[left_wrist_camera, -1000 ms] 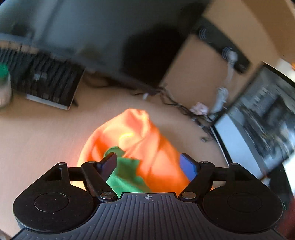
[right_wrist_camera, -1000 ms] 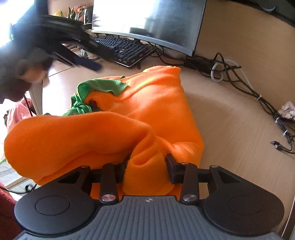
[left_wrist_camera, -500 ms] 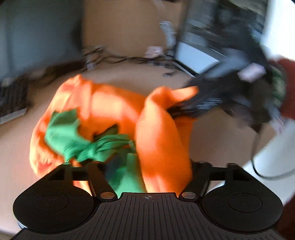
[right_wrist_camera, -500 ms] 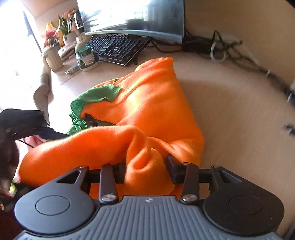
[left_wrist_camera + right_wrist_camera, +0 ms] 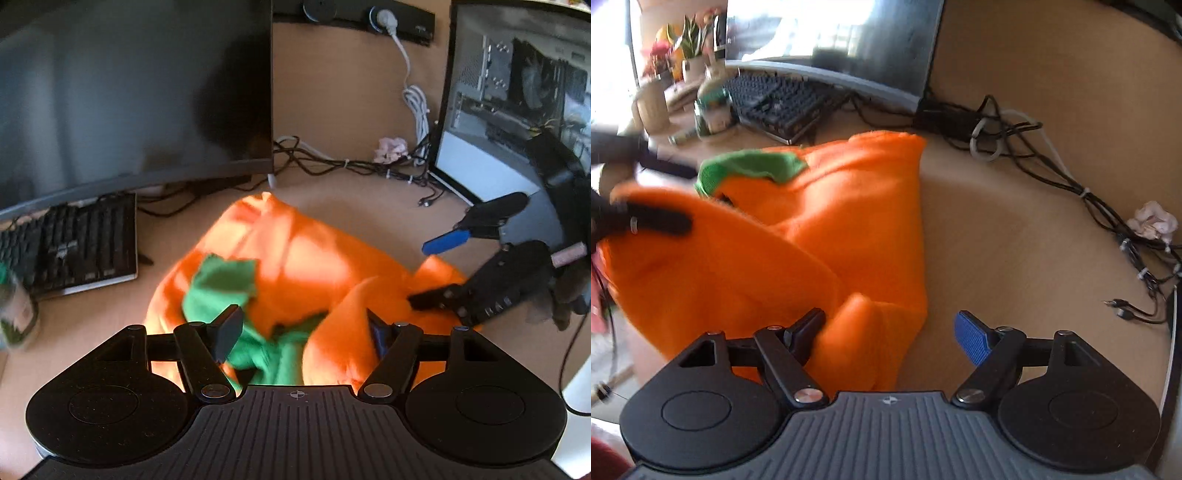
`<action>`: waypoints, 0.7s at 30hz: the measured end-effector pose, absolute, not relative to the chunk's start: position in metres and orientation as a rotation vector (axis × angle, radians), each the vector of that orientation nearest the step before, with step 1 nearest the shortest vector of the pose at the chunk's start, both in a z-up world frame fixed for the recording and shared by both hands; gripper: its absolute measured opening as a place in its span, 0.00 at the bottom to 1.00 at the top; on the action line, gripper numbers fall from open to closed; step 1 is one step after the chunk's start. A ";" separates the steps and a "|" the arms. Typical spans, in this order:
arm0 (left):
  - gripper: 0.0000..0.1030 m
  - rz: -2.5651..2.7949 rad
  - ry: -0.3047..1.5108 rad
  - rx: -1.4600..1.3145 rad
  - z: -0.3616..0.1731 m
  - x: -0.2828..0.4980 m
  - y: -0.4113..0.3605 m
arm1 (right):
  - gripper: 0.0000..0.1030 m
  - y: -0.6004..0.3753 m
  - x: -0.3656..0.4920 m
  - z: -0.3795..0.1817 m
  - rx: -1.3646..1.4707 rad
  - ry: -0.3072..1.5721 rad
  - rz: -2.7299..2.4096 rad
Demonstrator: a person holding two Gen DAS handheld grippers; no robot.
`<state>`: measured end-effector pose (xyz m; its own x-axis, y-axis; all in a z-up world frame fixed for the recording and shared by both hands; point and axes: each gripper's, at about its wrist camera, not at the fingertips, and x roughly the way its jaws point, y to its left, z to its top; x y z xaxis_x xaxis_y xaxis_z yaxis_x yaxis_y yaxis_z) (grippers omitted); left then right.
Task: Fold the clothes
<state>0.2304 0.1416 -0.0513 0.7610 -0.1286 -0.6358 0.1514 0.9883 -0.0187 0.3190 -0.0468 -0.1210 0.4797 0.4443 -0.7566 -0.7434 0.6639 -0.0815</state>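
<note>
An orange fleece garment (image 5: 306,266) with a green collar (image 5: 221,284) lies bunched on the wooden desk; it also shows in the right wrist view (image 5: 827,229). My left gripper (image 5: 303,332) is open, its jaws wide around orange and green folds. My right gripper (image 5: 890,328) is open; a fold lies against its left finger (image 5: 809,325), and the blue pad (image 5: 971,336) stands apart from the cloth. The right gripper shows in the left wrist view (image 5: 436,273) at the garment's right edge. The left gripper shows in the right wrist view (image 5: 657,195), one finger on the cloth.
A monitor (image 5: 129,96) and keyboard (image 5: 74,243) stand at the back left. Tangled cables (image 5: 1034,158) run along the back wall. A PC case (image 5: 517,96) stands at right. A jar (image 5: 713,107) and plant pots (image 5: 653,103) sit at the desk's left end.
My right gripper has opened and let go of the orange fold. My left gripper has swung back to face the monitor, over the garment's near side.
</note>
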 end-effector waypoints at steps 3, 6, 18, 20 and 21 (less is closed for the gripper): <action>0.71 -0.160 0.751 -0.049 -0.060 0.254 0.159 | 0.75 -0.035 0.300 -0.107 -0.601 0.641 0.737; 0.70 -0.179 0.805 -0.167 -0.077 0.270 0.181 | 0.75 -0.032 0.244 -0.088 -0.874 0.412 0.866; 0.70 -0.219 0.886 -0.323 -0.097 0.277 0.195 | 0.41 0.000 0.200 -0.154 -1.164 0.358 1.027; 0.70 -0.212 0.887 -0.316 -0.097 0.274 0.190 | 0.27 0.000 0.205 -0.147 -1.140 0.383 1.055; 0.70 -0.217 0.890 -0.317 -0.096 0.272 0.187 | 0.19 0.000 0.207 -0.139 -1.118 0.410 1.078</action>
